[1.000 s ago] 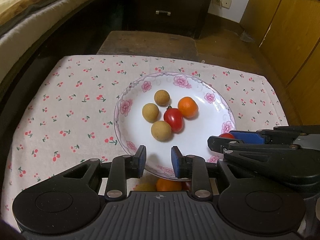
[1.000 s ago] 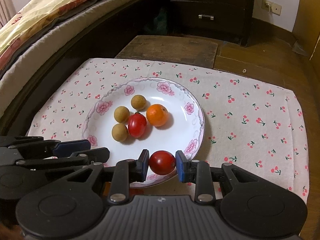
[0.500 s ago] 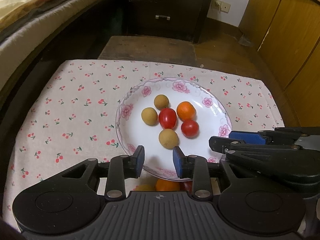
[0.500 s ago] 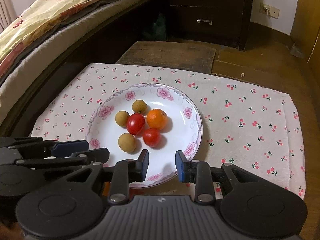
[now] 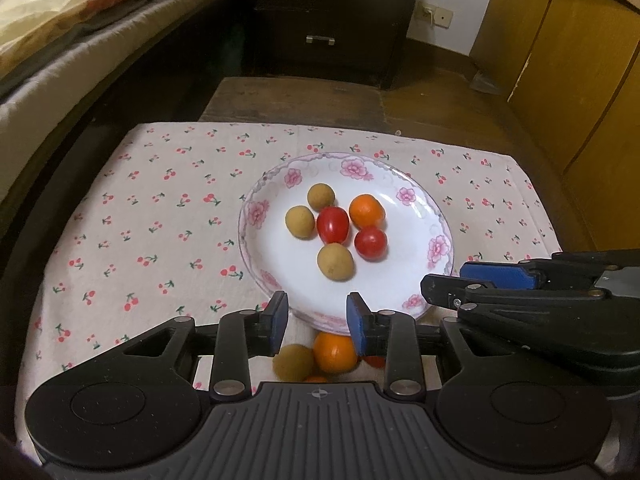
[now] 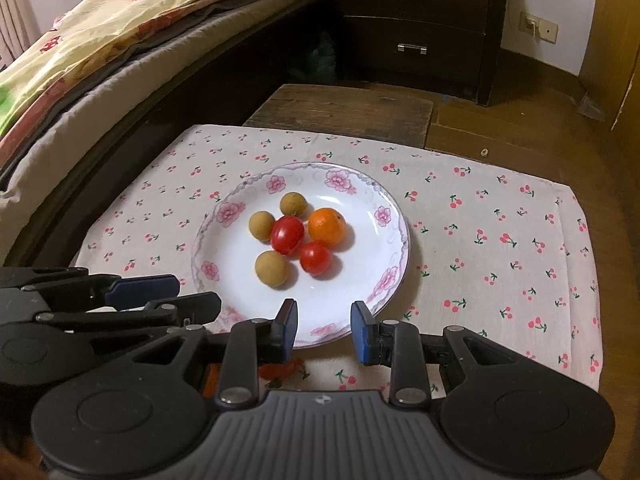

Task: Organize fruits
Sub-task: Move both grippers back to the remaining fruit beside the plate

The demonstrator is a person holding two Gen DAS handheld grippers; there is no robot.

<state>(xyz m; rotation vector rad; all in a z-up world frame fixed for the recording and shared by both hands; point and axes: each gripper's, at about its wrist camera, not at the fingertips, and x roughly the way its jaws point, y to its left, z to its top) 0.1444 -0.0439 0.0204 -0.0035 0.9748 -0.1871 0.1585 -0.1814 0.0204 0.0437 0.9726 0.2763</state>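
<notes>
Nearest the left wrist camera, the left gripper (image 5: 317, 318) stands with its blue-padded jaws moderately apart and nothing between them, over the near rim of the plate. Just below those jaws, on the cherry-print tablecloth (image 5: 152, 216), lie loose fruits — a tan round longan (image 5: 293, 361), touching a small orange citrus (image 5: 334, 352) at its right, and a sliver of something red beyond that, too hidden to name. The right gripper (image 6: 324, 330) is likewise parted and empty, its tips at the plate's 6 o'clock edge; a red fruit (image 6: 282, 370) shows partly under its left finger.

The white ceramic plate with pink flower border (image 6: 384, 216) sits mid-table. On it, a tan longan (image 6: 272, 268) lies at 7 o'clock of the cluster, a round red cherry tomato (image 6: 315, 257) at 5 o'clock, an oval red tomato (image 6: 287, 235) in the centre, touching its neighbours. An orange citrus fruit (image 6: 327, 226) sits at 2 o'clock, one longan (image 6: 262, 225) at 9 o'clock and another (image 6: 293, 204) at 12 o'clock.

Past the table — a dark wooden bench (image 6: 340, 114), then a dark two-drawer nightstand (image 6: 412, 20) at 12 o'clock, and a bed with a floral quilt (image 6: 120, 28) at 10 o'clock.
</notes>
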